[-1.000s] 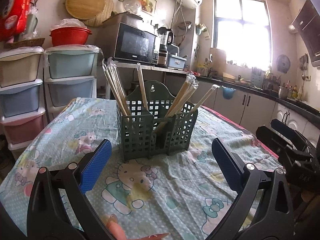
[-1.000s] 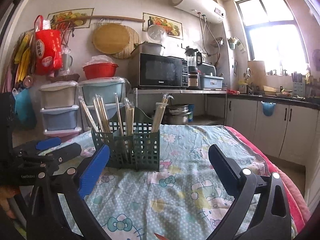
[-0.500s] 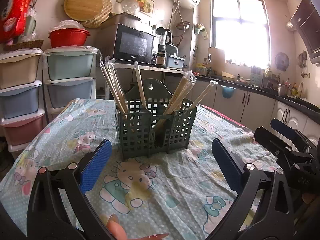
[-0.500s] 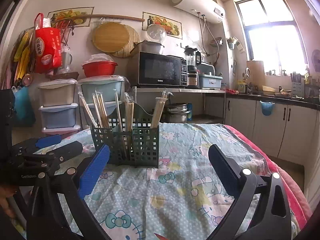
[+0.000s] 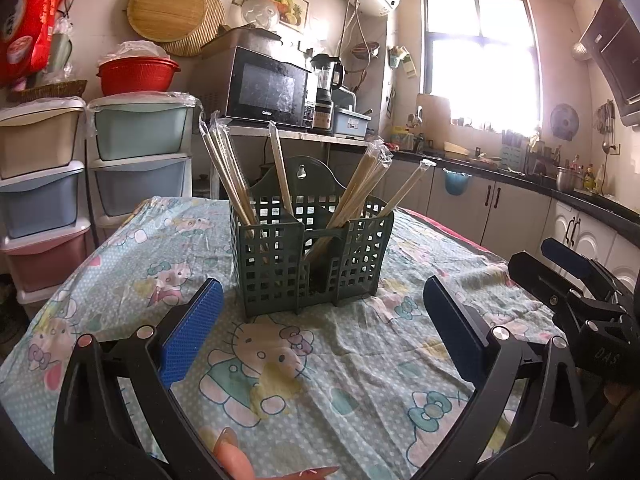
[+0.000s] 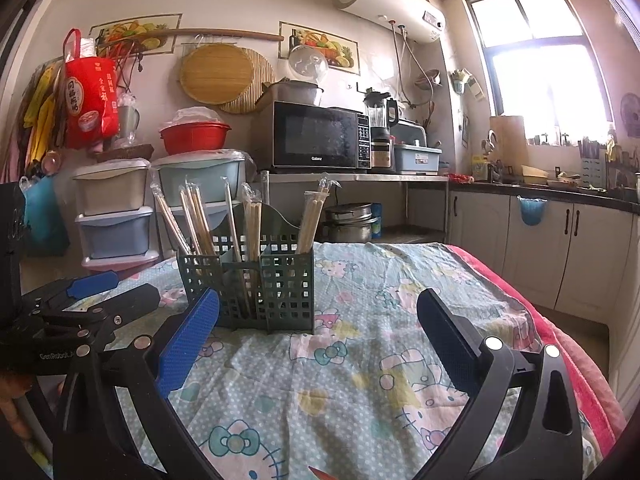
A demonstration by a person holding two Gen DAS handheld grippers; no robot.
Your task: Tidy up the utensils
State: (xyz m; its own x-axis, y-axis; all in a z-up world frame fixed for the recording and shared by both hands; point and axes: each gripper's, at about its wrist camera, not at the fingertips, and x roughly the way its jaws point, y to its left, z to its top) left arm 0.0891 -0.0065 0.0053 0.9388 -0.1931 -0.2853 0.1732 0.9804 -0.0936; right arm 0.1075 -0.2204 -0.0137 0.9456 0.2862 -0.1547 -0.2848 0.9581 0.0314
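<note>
Left tongs [image 5: 320,320]: wide apart, holding nothing, low over the cloth, right in front of the basket.
Right tongs [image 6: 318,326]: wide apart too, nothing between the blue pads [image 6: 188,344], pointing at the basket's right side.
Basket [image 5: 312,256]: dark green, full of square holes, standing up in the middle of the table.
Chopsticks [image 5: 362,188]: in clear wrappers, sticking up and leaning out of the basket's boxes.
Cloth [image 5: 280,364]: light blue with cartoon cats, wrinkled, covering the table.
Microwave [image 6: 316,136]: black, on a shelf behind.
</note>
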